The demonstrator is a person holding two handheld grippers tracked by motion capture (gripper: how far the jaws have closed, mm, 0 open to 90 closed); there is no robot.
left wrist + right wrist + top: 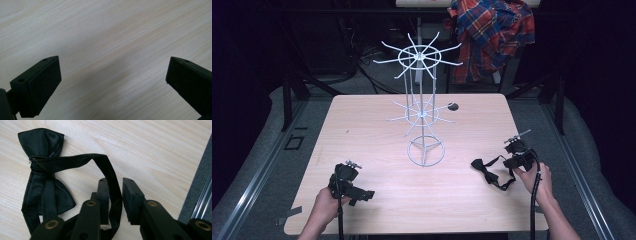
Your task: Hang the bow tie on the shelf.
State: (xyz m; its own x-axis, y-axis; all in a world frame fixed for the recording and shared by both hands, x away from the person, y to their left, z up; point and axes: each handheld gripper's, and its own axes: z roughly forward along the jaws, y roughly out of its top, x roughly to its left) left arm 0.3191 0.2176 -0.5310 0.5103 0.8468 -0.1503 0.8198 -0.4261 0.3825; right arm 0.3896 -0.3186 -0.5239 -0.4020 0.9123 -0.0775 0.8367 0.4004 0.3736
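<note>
my right claw [115, 202] was nearly closed, with the strap [110, 173] of the bow tie [486, 170] running through the narrow gap between the jaws. a sliver of space showed beside the strap, so i judged the grip not yet firm, more a pinch about to land. the bow [43, 182] itself lay flat on the surface [377, 130], near its right edge and just beside my right hand [536, 181]. i had gone for the strap rather than the bow because the loop stood up off the wood and gave the jaws something to close around.

my left claw [113, 82] was wide open and held nothing, hanging over bare wood near the front left corner, kept out of the way until needed.

the wire rack [422, 107] stood upright in the middle, well apart from both claws, its hooks free. i took it as the place the tie was meant to hang, which called for a lift by the strap.
</note>
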